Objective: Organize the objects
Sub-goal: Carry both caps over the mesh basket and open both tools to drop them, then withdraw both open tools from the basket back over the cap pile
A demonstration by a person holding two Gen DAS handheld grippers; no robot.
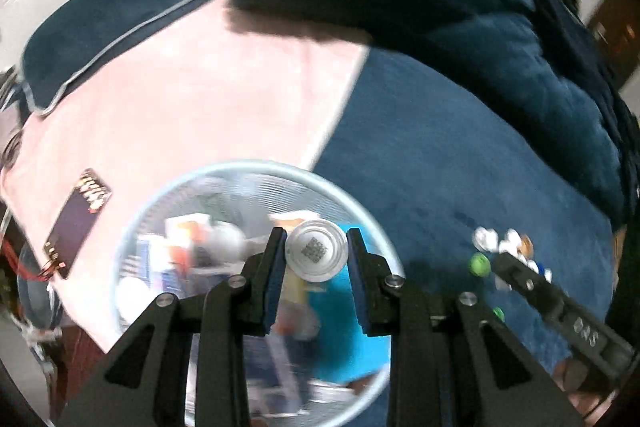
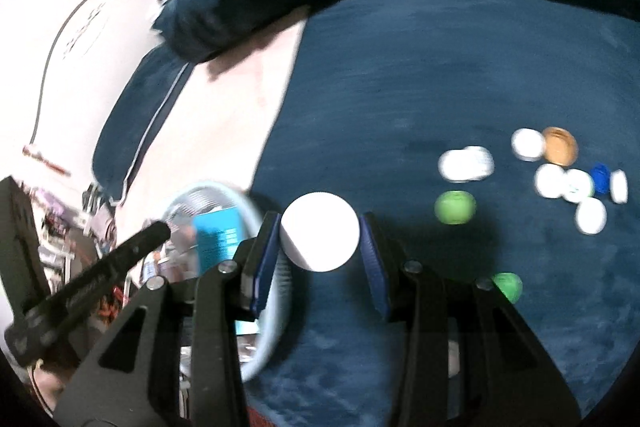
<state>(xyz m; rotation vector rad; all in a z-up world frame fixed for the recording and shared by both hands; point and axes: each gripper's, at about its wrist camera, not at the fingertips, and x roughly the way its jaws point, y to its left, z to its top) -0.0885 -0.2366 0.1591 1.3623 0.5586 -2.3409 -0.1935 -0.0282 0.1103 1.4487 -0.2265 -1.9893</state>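
The left gripper (image 1: 316, 247) pinches a silver cap (image 1: 316, 251) with a square code printed on top, right above the round see-through basket (image 1: 362, 223) full of blurry boxes. The right gripper (image 2: 320, 239) holds a plain white cap (image 2: 319, 237) between its blue pads, over the blue blanket (image 2: 400, 87) just beside that basket. More caps (image 2: 560, 171), white, green, blue and orange, lie loose on the blanket, which lies on a bed with a pink sheet (image 1: 200, 99) and a dark pillow (image 1: 120, 39); no words can be read.

Each wrist camera looks steeply down along its own fingers, close over the bed. Both views share the basket (image 1: 256, 171) (image 2: 256, 215) and the caps (image 1: 480, 264) (image 2: 455, 207) beyond the fingertips.
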